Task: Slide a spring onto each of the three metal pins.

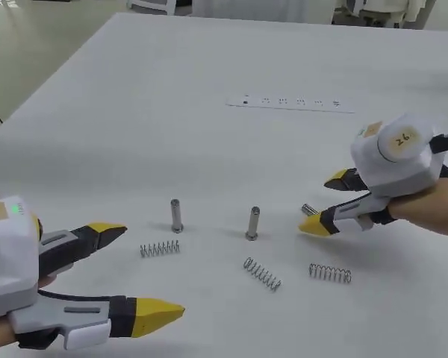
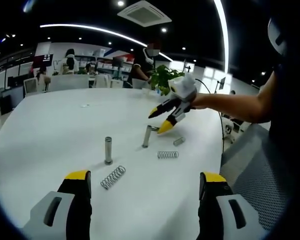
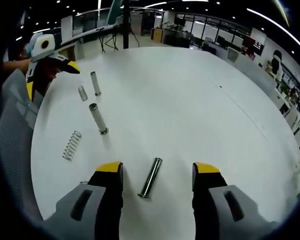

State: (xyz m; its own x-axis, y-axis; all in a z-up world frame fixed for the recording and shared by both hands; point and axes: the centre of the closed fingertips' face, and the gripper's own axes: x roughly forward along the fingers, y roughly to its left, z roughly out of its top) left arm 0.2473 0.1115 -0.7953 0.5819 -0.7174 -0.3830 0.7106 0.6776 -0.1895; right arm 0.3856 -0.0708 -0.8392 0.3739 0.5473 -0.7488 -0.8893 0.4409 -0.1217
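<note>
1. On the white worktop (image 1: 209, 149) two short steel pins are stood upright: the left upright pin (image 1: 176, 215) and the right upright pin (image 1: 252, 223).
2. A third steel pin (image 3: 150, 177) is laid on its side between the spread fingers of the right gripper (image 1: 321, 203); it is touched by neither finger, and nothing is gripped.
3. Three coiled wire springs are laid flat nearer the person: the left spring (image 1: 160, 248) just beside the left upright pin, the middle spring (image 1: 262, 273), and the right spring (image 1: 330, 273).
4. The left gripper (image 1: 134, 270) is held at the near left, its fingers wide apart and empty.
</note>
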